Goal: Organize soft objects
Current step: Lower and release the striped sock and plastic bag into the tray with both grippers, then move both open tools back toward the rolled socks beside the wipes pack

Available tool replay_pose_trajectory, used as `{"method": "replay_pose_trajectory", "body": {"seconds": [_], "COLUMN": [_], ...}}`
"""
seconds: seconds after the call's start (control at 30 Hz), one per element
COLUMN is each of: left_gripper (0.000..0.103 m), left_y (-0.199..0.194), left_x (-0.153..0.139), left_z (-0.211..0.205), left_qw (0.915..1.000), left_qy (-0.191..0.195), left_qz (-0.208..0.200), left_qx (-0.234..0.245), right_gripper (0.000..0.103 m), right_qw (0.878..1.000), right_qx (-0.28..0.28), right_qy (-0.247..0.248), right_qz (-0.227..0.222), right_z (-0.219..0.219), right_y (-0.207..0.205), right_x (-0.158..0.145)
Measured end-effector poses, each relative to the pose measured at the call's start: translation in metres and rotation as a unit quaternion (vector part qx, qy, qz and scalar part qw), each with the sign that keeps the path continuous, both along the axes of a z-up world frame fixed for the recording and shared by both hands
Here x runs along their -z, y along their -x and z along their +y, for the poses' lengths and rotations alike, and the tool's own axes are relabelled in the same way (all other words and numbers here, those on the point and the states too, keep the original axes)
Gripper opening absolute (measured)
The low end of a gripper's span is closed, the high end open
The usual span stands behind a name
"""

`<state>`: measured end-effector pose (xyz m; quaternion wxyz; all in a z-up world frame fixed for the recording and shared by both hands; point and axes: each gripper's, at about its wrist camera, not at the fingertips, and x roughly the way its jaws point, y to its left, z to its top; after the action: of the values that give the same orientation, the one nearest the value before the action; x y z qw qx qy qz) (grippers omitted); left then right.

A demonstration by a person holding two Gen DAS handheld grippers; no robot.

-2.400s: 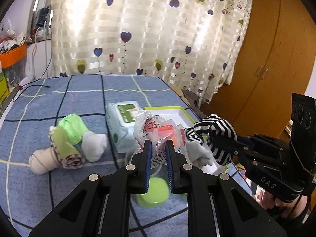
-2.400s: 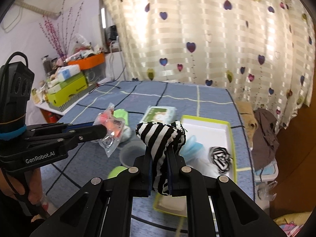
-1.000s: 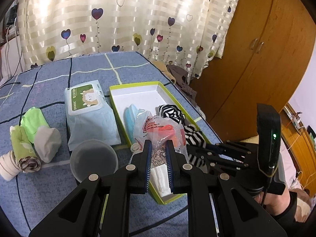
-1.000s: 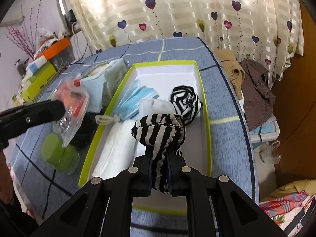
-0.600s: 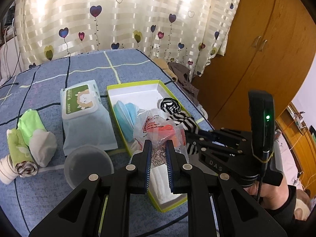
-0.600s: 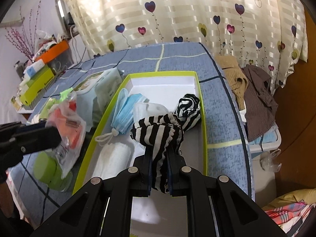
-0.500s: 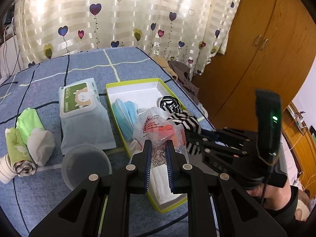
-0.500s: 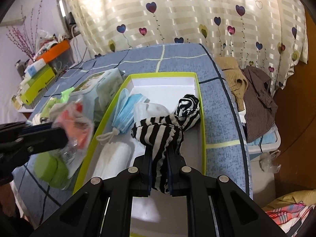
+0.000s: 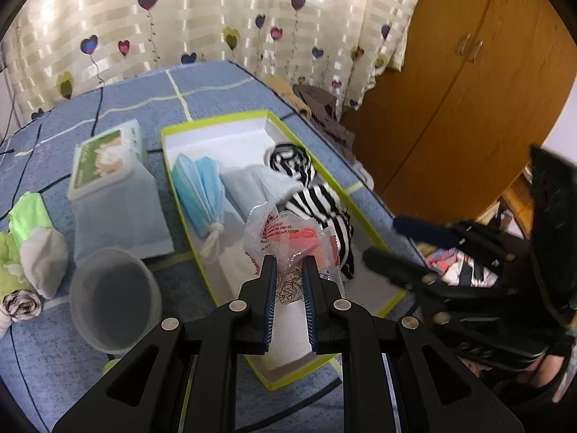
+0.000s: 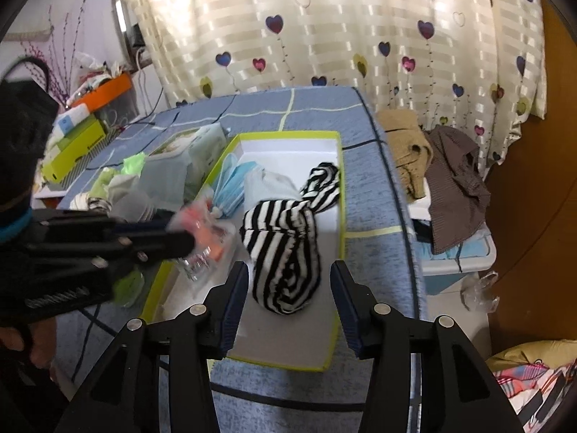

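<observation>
Striped black-and-white sock [image 10: 285, 252] lies in the green-rimmed box [image 10: 335, 324] — my right gripper [image 10: 288, 288] is opening, pads clear of it. My left gripper [image 9: 289, 270] pinches a clear plastic packet [image 9: 288, 238] over the box.

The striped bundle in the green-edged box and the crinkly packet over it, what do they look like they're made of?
Black-and-white striped bundle: soft knit fabric, probably socks; matte, folds and sags. Clear crinkly packet: thin glossy plastic film, judging by its sheen, see-through wrinkles and serrated edge. Green-edged white box: likely matte cardboard, with thin stiff walls.
</observation>
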<state>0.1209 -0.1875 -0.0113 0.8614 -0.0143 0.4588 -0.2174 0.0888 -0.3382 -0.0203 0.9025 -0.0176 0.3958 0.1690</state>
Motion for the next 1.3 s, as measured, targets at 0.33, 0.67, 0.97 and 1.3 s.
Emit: {"method": "replay_pose_trajectory", "body": {"seconds": [0.33, 0.67, 0.97, 1.3], "left_gripper": [0.047, 0.047, 0.047, 0.047], "left_y": [-0.006, 0.011, 0.034, 0.060], "left_x": [0.012, -0.010, -0.035, -0.050], "left_z": [-0.006, 0.010, 0.036, 0.064], "left_qw": [0.9997, 0.9992, 0.9969, 0.9934], "left_qy": [-0.002, 0.037, 0.071, 0.098], "left_qz": [0.024, 0.002, -0.034, -0.059], "left_qx": [0.009, 0.011, 0.002, -0.004], "right_gripper": [0.047, 0.052, 0.055, 0.065], "right_qw": [1.000, 1.000, 0.999, 0.998], "right_qx": [0.009, 0.014, 0.020, 0.024], "right_qy": [0.003, 0.011, 0.020, 0.027], "right_qz": [0.006, -0.005, -0.031, -0.061], "right_z": [-0.005, 0.002, 0.021, 0.045], "right_y": [0.001, 0.009, 0.028, 0.051], "right_x": [0.002, -0.010, -0.034, -0.054]}}
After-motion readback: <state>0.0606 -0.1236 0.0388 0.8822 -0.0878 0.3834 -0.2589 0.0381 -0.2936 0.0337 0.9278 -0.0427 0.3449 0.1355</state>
